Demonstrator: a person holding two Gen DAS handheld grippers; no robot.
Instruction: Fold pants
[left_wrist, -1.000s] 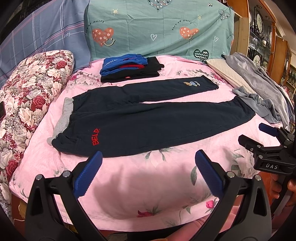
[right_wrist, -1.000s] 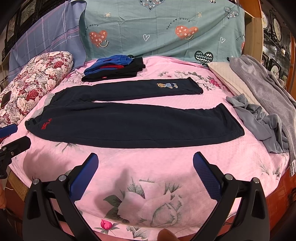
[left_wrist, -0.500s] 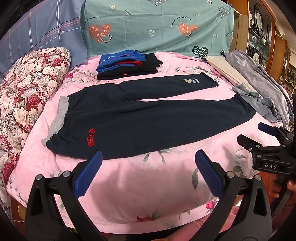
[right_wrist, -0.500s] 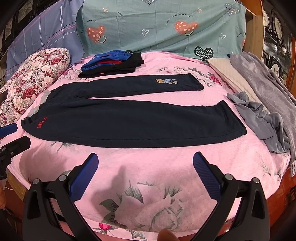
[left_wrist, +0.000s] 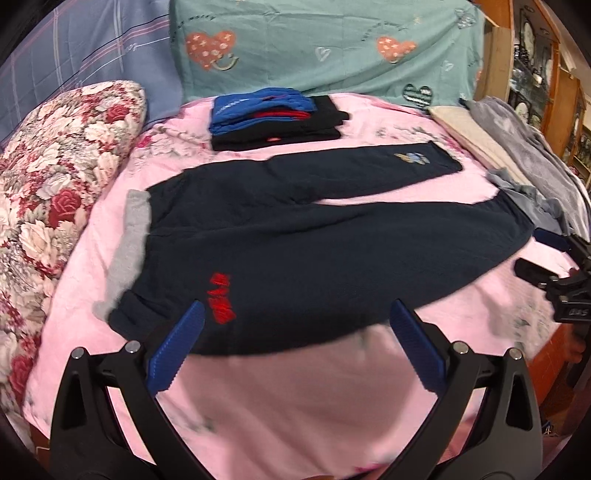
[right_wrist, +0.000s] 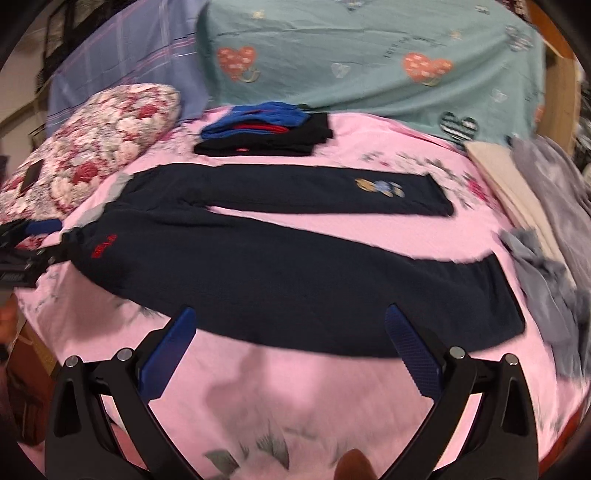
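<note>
Pants (left_wrist: 314, 251) lie flat, unfolded, across the pink bed (left_wrist: 295, 398), both your left gripper (left_wrist: 295, 354) and right gripper (right_wrist: 288, 354) spread wide and empty above the near edge: pinch only the top layer and the fold will likely skew.

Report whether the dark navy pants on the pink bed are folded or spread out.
Spread out. The dark navy pants lie flat on the pink floral bedsheet, both legs extended and apart, pink showing between them; no fold made yet.
</note>
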